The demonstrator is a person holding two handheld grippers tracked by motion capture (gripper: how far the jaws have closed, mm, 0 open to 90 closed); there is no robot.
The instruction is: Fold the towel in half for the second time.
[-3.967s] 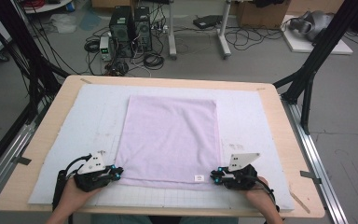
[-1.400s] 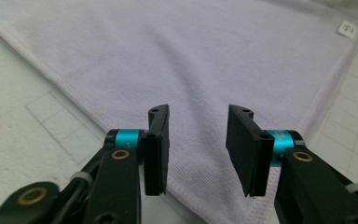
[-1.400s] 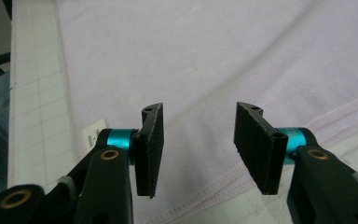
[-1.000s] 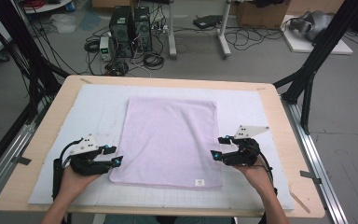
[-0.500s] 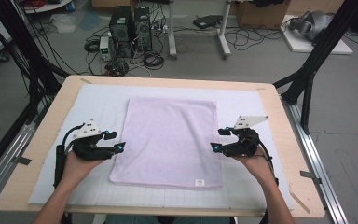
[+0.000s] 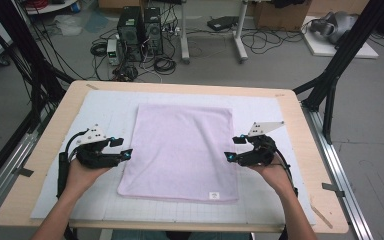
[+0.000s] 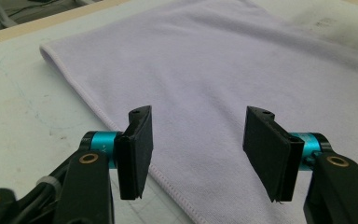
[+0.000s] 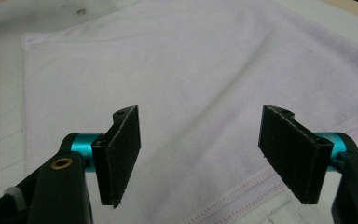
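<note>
— What is that on the table?
— A soft purple towel (image 6: 182, 150). It lies flat, spread out in the middle of the white mat (image 6: 105, 112).
— Anything on it?
— A small white tag (image 6: 213, 195) near its front edge.

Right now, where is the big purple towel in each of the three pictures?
High view: the pale purple rectangular towel lies flat mid-table on the white mat, between both grippers.
Left gripper view: it covers the middle and right, and its stitched hem runs under the jaws.
Right gripper view: it spreads across most of the picture, with the hem at the bottom right.
Shared landmark: that stitched hem, with white mat beside it.
</note>
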